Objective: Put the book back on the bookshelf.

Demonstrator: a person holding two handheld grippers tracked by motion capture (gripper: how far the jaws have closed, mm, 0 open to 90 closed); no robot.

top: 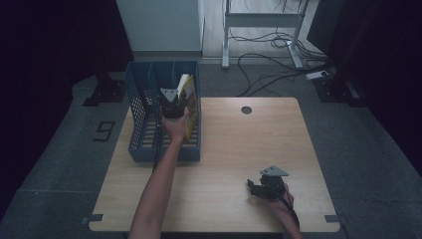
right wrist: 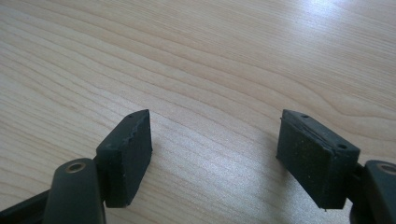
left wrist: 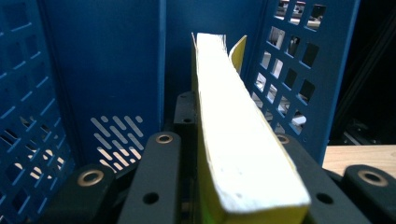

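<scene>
A yellow-covered book (top: 188,102) stands on edge in the right compartment of the blue perforated file rack (top: 142,144). My left gripper (top: 173,107) is shut on that book from the near side. In the left gripper view the book's white page edge (left wrist: 233,130) runs up between the black jaws toward the rack's back wall (left wrist: 116,70). My right gripper (top: 256,188) rests low over the wooden table (top: 234,144) near the front right, open. In the right gripper view its pads (right wrist: 128,154) stand apart over bare wood, with nothing between them.
The rack sits at the table's back left and its dividers split it into compartments. A round cable hole (top: 246,110) lies near the far edge. Beyond the table are a white cabinet (top: 159,25), a desk frame and cables on the floor (top: 268,55).
</scene>
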